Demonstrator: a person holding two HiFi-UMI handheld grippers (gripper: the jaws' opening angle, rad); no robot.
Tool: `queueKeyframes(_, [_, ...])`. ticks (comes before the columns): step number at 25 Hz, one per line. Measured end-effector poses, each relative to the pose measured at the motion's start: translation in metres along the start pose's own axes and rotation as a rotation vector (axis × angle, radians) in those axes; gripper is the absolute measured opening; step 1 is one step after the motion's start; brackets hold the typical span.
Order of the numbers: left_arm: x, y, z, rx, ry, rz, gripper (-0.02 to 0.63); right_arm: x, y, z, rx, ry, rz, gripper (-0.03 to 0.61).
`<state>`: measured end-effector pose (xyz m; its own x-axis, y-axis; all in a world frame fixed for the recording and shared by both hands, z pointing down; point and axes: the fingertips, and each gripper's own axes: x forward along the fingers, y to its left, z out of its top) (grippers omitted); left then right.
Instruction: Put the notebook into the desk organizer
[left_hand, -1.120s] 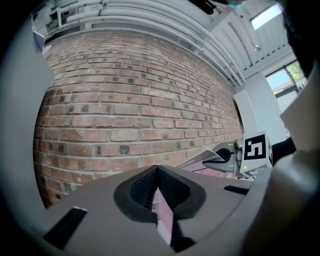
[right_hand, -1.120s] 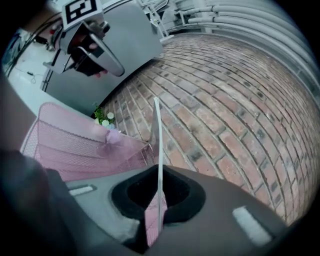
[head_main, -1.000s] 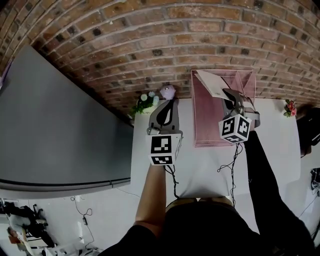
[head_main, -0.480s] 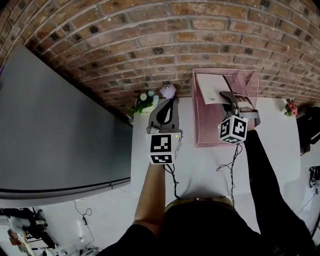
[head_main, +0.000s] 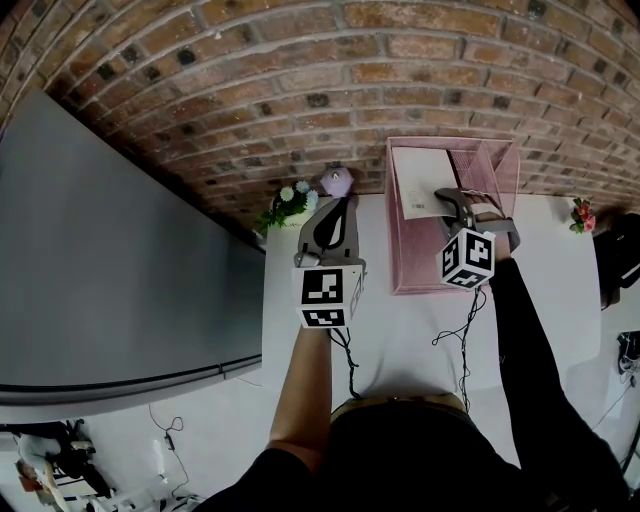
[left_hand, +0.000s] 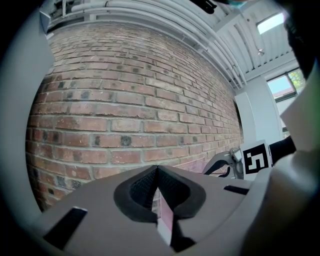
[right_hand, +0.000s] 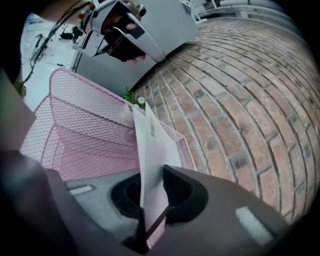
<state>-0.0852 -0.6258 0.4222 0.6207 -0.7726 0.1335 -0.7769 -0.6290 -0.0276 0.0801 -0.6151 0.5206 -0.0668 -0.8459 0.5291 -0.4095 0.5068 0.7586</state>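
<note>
At the far right of the white table, your right gripper reaches into the pink mesh desk organizer, which stands against the brick wall. Its pads are clamped on the near edge of the notebook, though the jaws have just eased apart a little. The notebook sits within the organizer's walls, toward its far left corner, pale cover showing; whether it rests on the mesh floor does not show. To the left, your left gripper hovers over the table, well apart from the organizer, its fingers pressed together with nothing between them. Small flowers stand just left of its tips, by the wall.
</note>
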Motion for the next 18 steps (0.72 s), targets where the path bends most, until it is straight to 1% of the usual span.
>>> queueKeyframes(3, [0.002,-0.001,0.0,-0.003,-0.003,-0.005,0.009,0.002,0.009,-0.001,0.033,0.004,0.087,0.021])
queueKeyframes(5, [0.003,-0.001,-0.001,-0.005,-0.002,-0.009,0.009,0.003,0.014,-0.002,0.046,0.007,0.127,0.021])
queueKeyframes(9, [0.004,-0.002,-0.002,-0.007,0.001,-0.012,0.009,0.004,0.016,-0.003,0.065,0.011,0.148,0.023])
queueKeyframes(12, [0.005,-0.003,-0.002,-0.007,0.003,-0.015,0.009,0.004,0.016,0.001,0.097,-0.008,0.15,0.037])
queueKeyframes(16, [0.004,-0.005,-0.002,-0.007,0.003,-0.019,0.009,0.001,0.023,0.007,0.168,-0.037,0.226,0.151])
queueKeyframes(18, [0.003,-0.004,-0.002,-0.007,0.005,-0.019,0.009,-0.002,0.025,0.011,0.193,-0.057,0.26,0.183])
